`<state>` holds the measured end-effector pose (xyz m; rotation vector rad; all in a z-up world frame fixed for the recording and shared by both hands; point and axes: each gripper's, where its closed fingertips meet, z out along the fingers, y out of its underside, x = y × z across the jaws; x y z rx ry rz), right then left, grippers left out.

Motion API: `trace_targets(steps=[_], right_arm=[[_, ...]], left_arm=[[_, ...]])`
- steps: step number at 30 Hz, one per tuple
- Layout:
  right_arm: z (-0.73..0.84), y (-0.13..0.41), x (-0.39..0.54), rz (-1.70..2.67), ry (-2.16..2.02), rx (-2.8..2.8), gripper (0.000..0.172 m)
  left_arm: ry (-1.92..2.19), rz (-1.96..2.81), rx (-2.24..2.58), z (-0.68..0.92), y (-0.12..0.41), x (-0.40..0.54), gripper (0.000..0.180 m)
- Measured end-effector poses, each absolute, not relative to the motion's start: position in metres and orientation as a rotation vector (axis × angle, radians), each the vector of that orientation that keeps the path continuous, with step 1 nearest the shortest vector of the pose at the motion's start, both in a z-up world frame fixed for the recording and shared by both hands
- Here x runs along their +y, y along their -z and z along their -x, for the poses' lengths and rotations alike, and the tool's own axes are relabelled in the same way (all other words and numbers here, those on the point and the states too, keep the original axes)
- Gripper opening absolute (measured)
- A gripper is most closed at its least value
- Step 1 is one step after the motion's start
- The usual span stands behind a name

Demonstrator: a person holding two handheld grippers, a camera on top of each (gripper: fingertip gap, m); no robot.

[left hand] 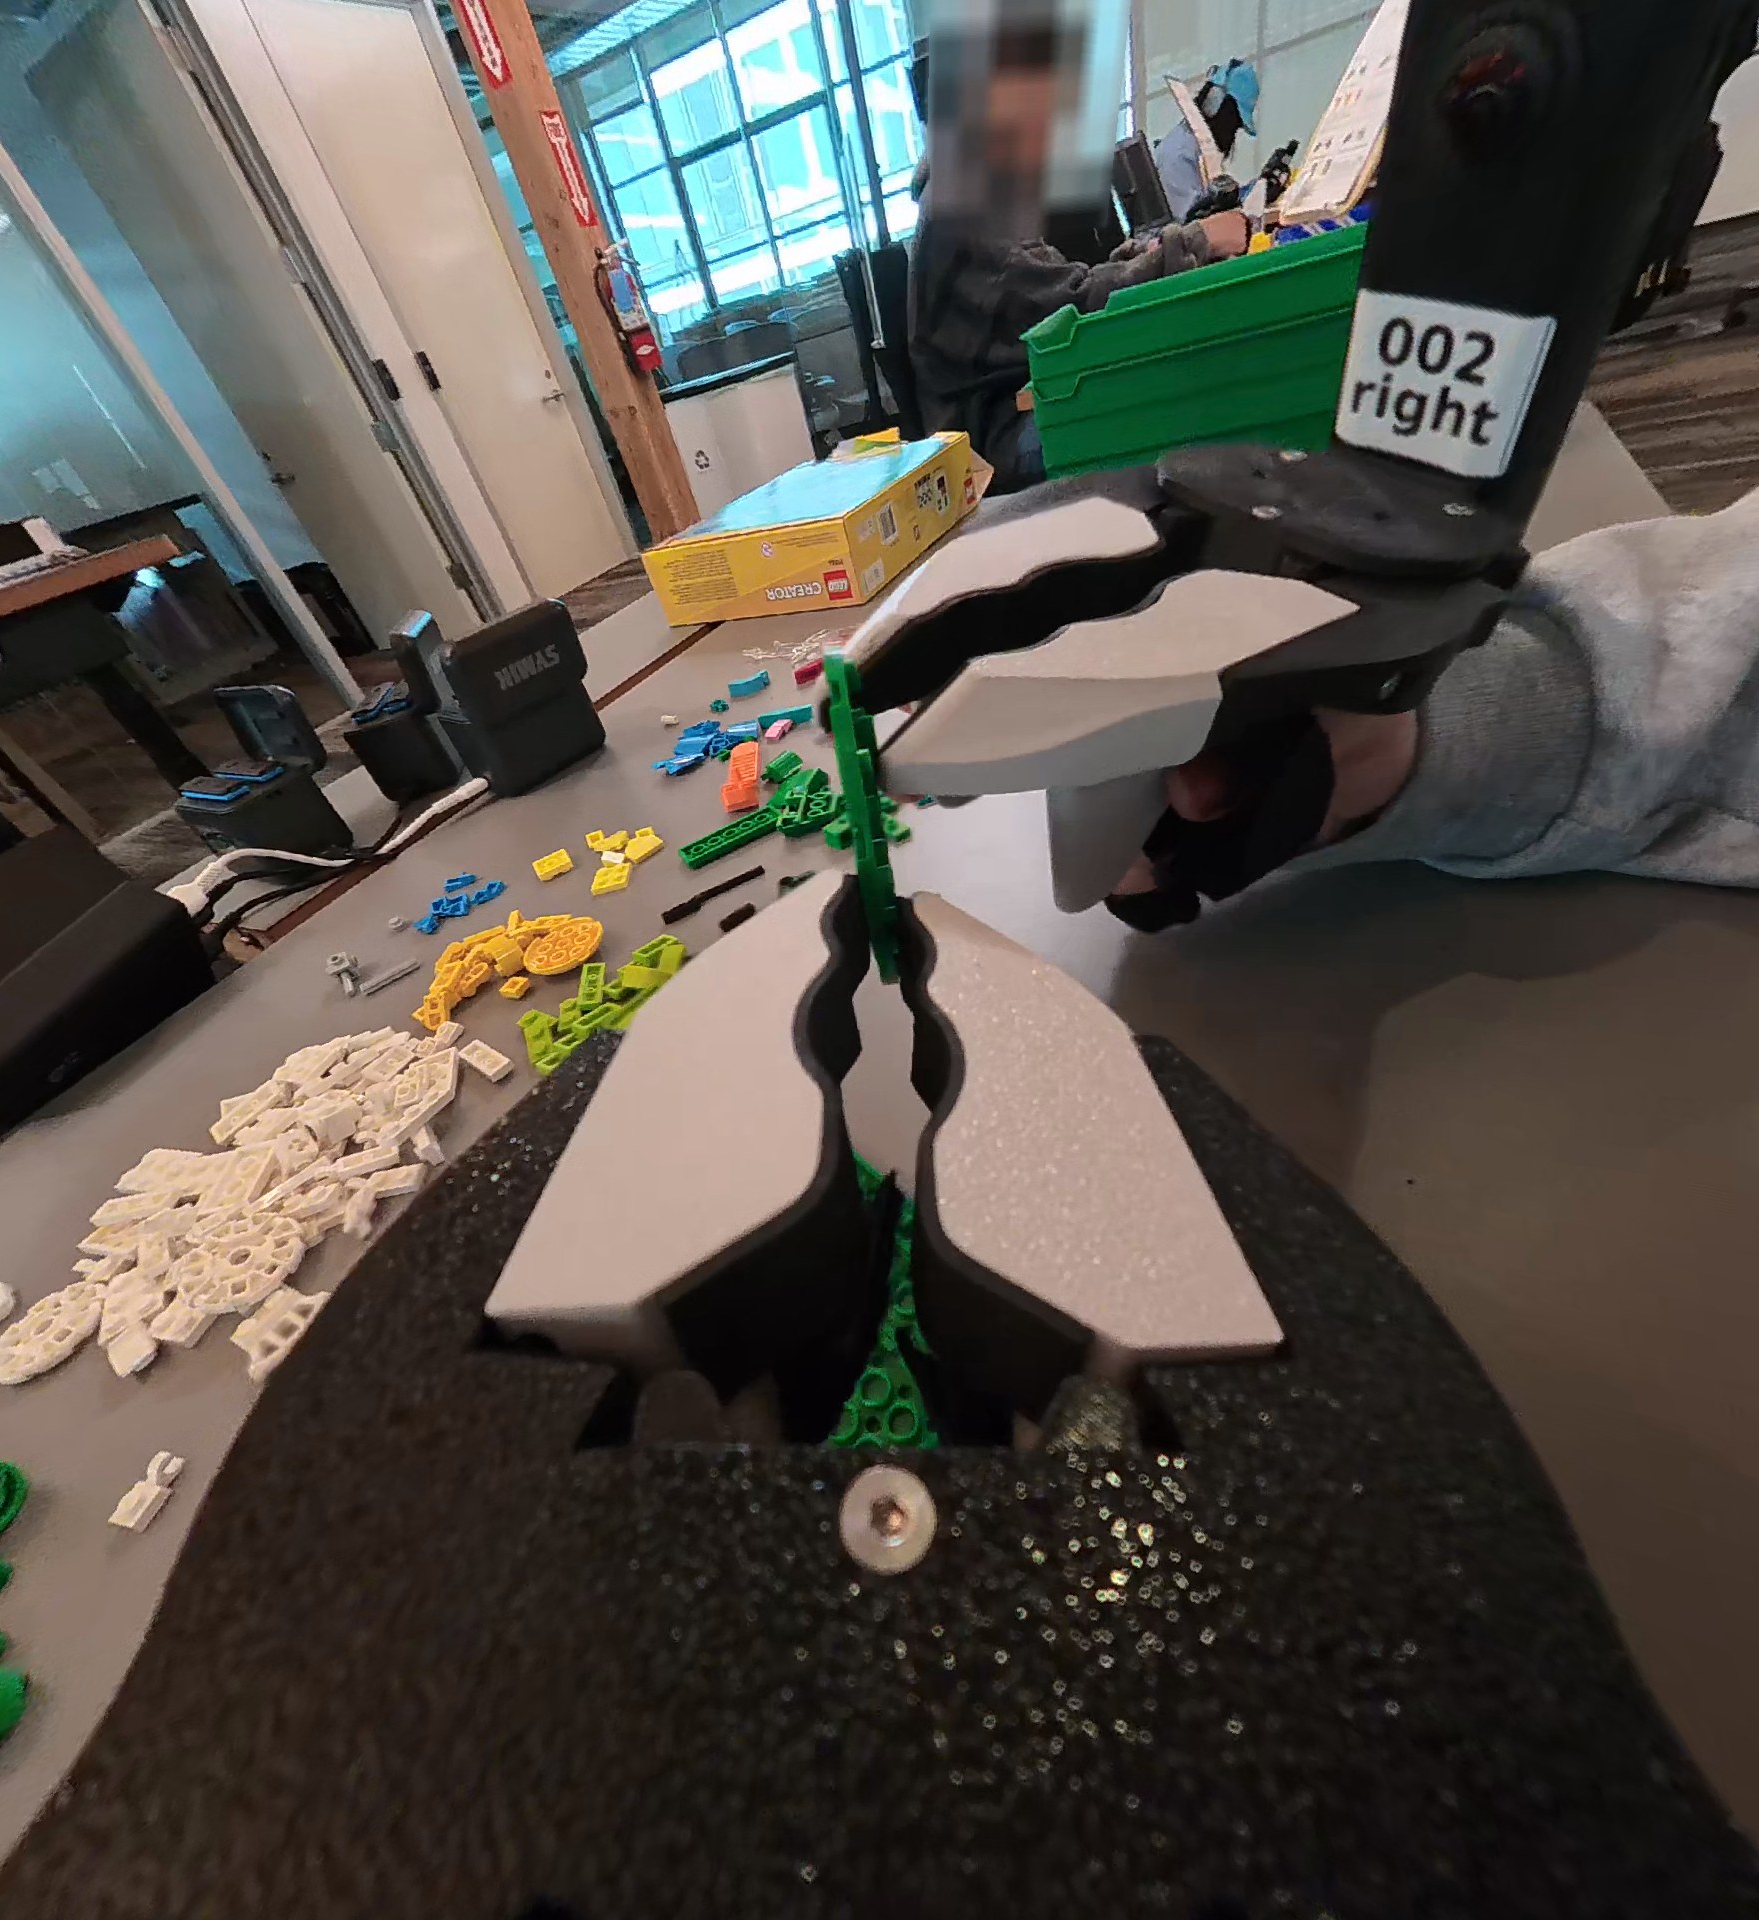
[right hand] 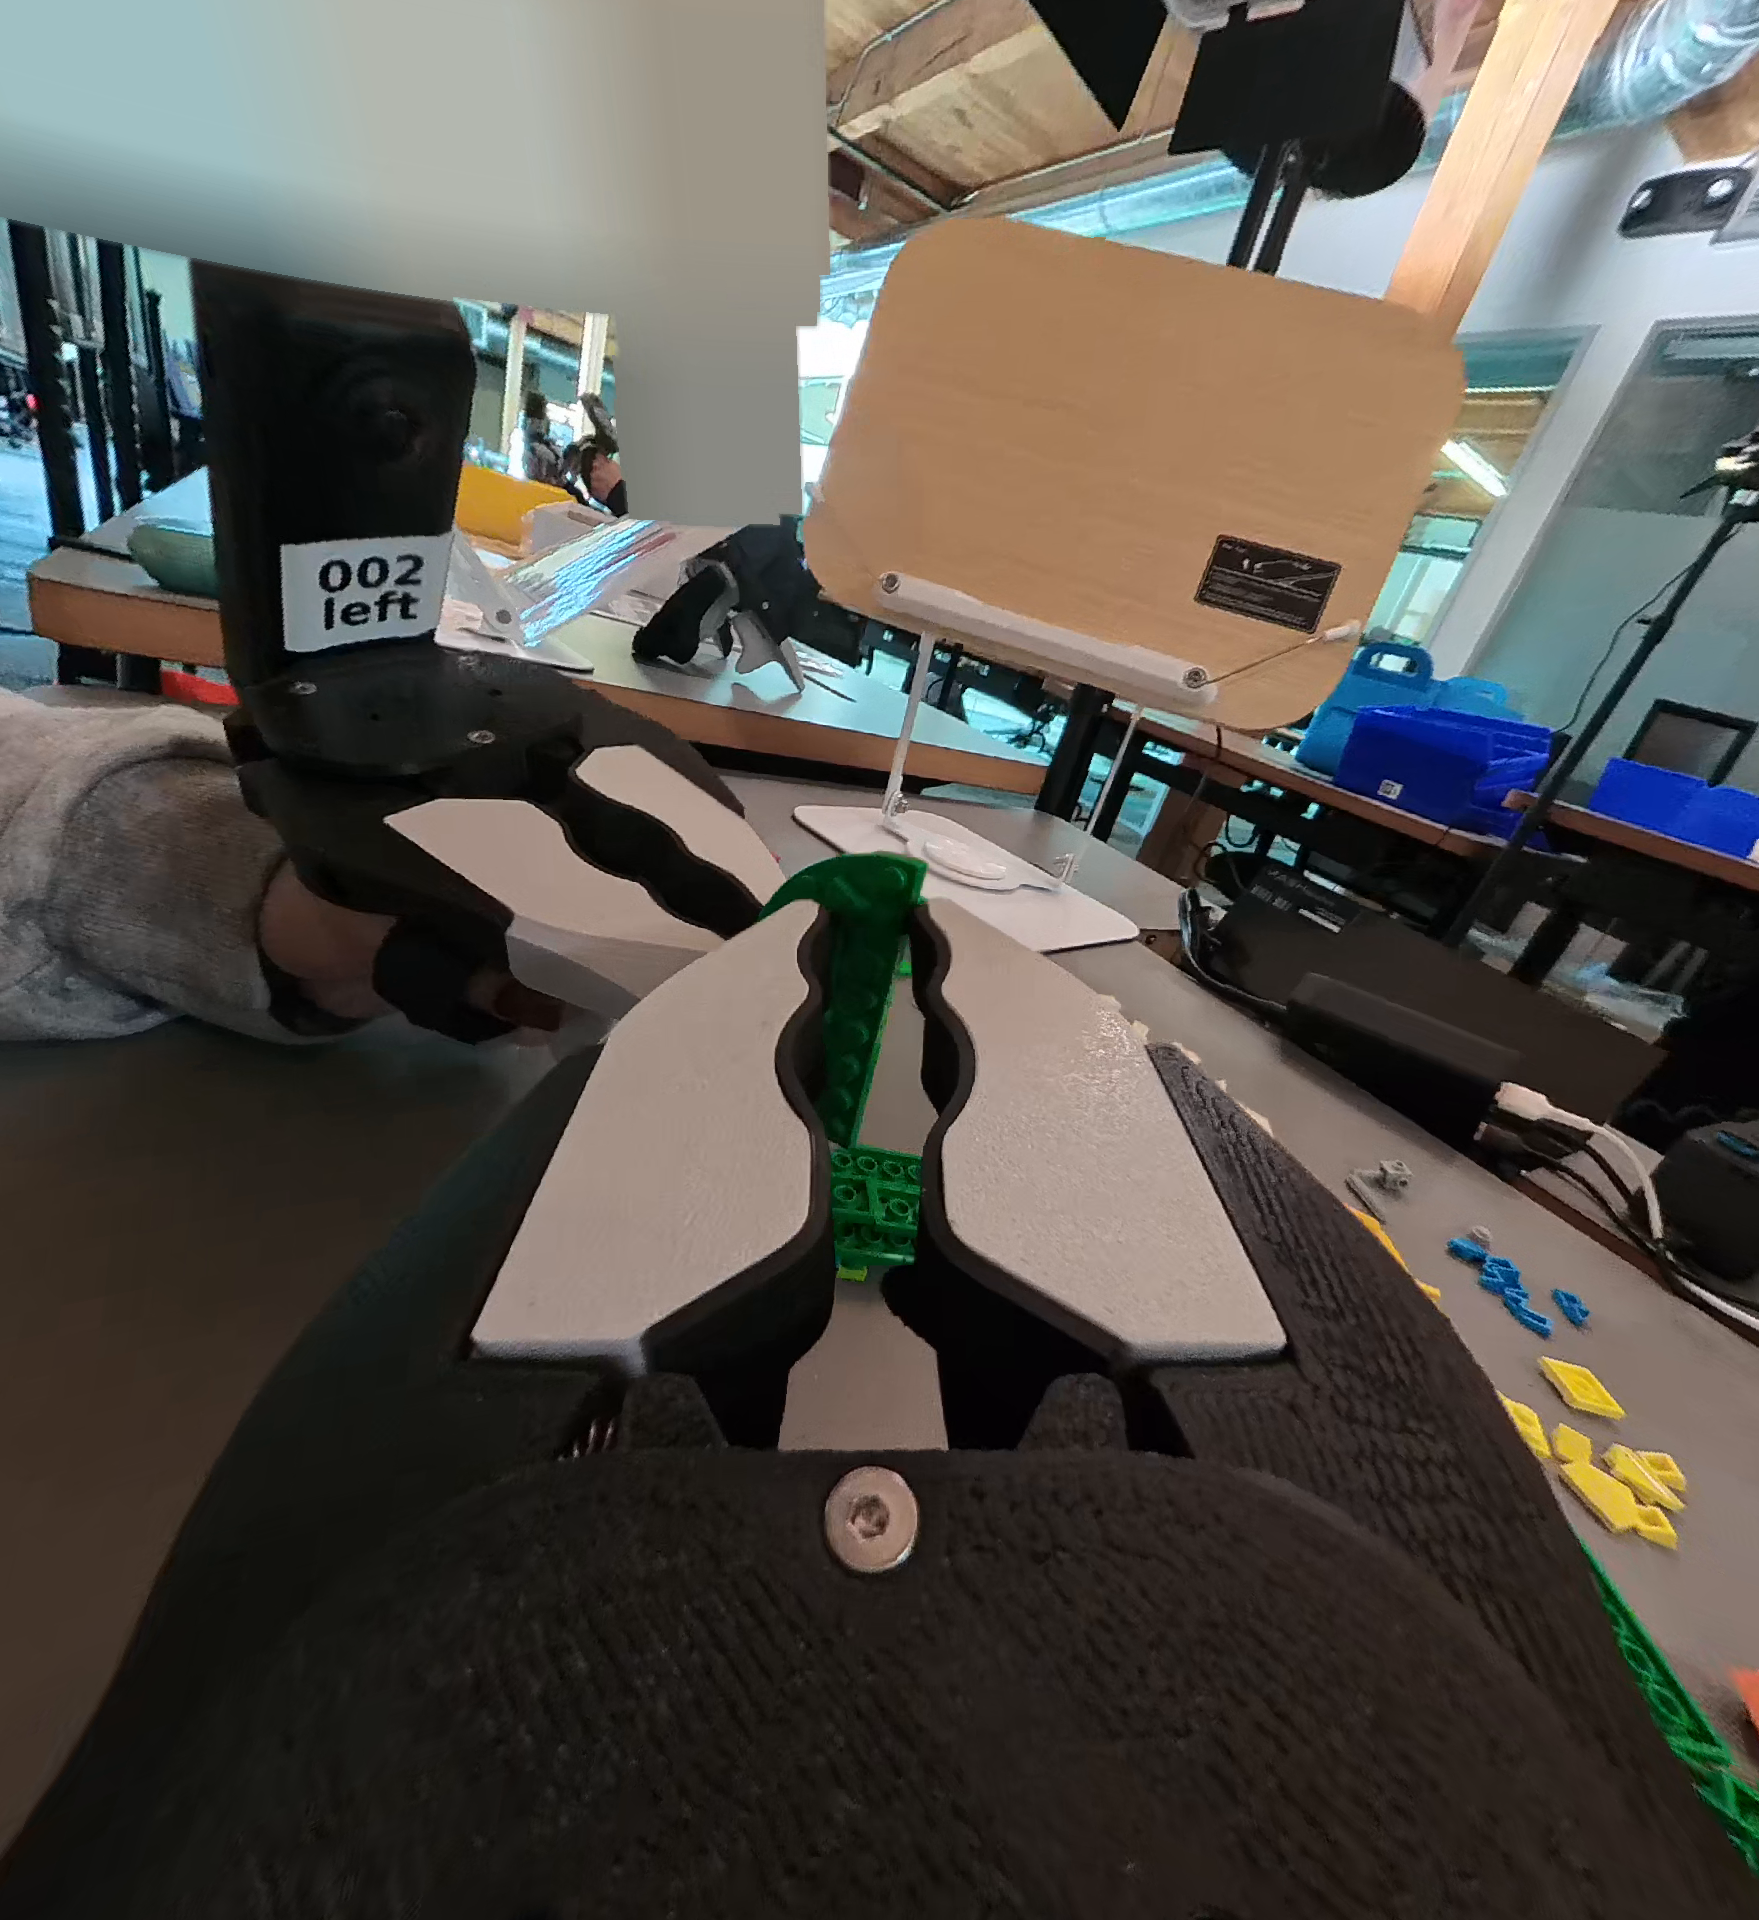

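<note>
Standing on edge at the centre of the left wrist view, off the grey table (left hand: pixel 1477 1195): a green brick plate (left hand: pixel 867 821), a flat studded assembly. Being clamped at its lower end by the left gripper (left hand: pixel 880 940), fingers pressing on both faces. Being pinched at its upper end by the right gripper (left hand: pixel 859 717), reaching in from the upper right of that frame, its fingertips closing on the plate's top edge. In the right wrist view, running lengthwise between the right gripper's (right hand: pixel 864 920) fingers, with the curved end showing just past the tips and the left gripper (right hand: pixel 740 920) meeting it from the left.

Lying in sorted piles on the table, left of centre in the left wrist view: white pieces (left hand: pixel 251 1247), yellow pieces (left hand: pixel 511 961), lime pieces (left hand: pixel 594 1008), blue pieces (left hand: pixel 459 899), loose green pieces (left hand: pixel 750 821) and an orange piece (left hand: pixel 742 777).

Sitting farther back: a yellow box (left hand: pixel 813 540), stacked green trays (left hand: pixel 1197 364) at upper right, black chargers (left hand: pixel 511 696) at left. Standing upper centre in the right wrist view: a wooden stand (right hand: pixel 1135 468).
</note>
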<state>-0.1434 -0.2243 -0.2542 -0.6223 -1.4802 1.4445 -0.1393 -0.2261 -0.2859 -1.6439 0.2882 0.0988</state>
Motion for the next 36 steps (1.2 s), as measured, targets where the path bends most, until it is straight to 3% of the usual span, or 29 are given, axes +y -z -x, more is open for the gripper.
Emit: trace_targets(steps=[5, 11, 19, 36], right_arm=[[0.141, 0.251, -0.228, 0.631, -1.51, -1.446, 0.013], [0.138, 0.248, -0.232, 0.604, -1.558, -1.433, 0.013], [0.138, 0.238, -0.166, 0.752, -1.388, -1.144, 0.014], [0.175, 0.244, -0.181, 0.695, -1.142, -1.203, 0.021]], left_arm=[[-0.265, 1.573, 0.308, 0.138, 0.277, -0.225, 0.017], [-0.3, 1.581, 0.305, 0.141, 0.276, -0.226, 0.005], [-0.433, 1.563, 0.206, 0.174, 0.271, -0.236, 0.005], [-0.339, 1.581, 0.035, 0.195, 0.272, -0.231, 0.005]])
